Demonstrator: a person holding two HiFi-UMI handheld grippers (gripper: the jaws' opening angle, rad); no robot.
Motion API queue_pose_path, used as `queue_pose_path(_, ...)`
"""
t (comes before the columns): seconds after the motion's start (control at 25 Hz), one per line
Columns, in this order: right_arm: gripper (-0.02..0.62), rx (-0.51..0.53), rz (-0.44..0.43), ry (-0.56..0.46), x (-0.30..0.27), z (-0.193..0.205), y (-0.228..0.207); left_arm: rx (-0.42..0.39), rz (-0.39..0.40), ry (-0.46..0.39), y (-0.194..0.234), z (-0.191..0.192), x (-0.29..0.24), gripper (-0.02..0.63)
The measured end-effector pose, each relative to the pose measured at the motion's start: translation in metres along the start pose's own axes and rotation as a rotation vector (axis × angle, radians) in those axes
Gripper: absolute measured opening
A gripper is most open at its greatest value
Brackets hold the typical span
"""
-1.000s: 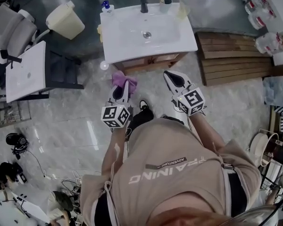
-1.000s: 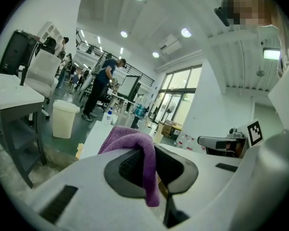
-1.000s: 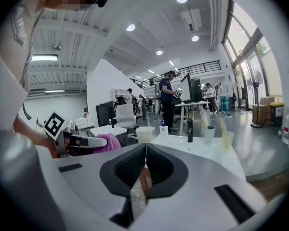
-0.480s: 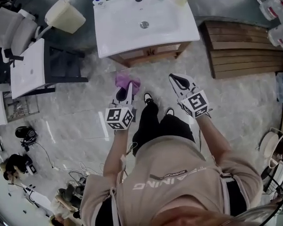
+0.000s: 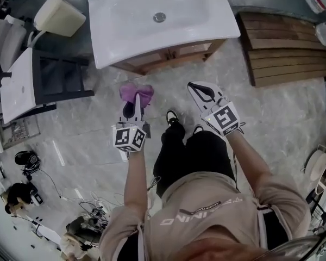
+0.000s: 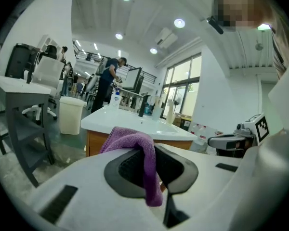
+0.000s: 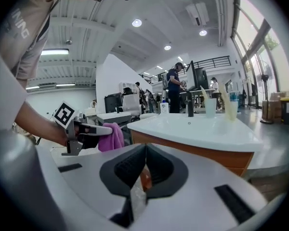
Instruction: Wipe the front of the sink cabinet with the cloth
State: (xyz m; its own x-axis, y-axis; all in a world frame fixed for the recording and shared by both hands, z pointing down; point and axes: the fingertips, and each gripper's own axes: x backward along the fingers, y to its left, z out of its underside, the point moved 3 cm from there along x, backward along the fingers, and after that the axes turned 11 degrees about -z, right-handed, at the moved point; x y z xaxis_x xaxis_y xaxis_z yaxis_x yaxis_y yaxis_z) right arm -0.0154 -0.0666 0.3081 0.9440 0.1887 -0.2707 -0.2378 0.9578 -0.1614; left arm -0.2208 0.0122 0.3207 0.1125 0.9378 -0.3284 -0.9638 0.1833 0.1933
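Your left gripper [image 5: 136,105] is clamped on the purple cloth [image 5: 136,91], which bunches over its 2 jaws. The cloth sits near the wooden front of the sink cabinet [image 5: 171,56], apart from it. Your right gripper [image 5: 200,93] is to the right of the cloth, its 2 jaws closed together on nothing, also short of the cabinet.
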Motion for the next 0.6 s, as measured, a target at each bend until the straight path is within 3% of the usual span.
queue_pose_path(0.4,0.012,0.042,-0.065,-0.061,-0.114,0.124,-0.047,0.014,-0.029,-0.13,0.08,0.068,-0.071,0.037)
queue_pose_path(0.6,0.012,0.059,-0.085,-0.106,-0.143,0.181,-0.057,0.006,-0.031,-0.171,0.11,0.105,-0.096,0.037)
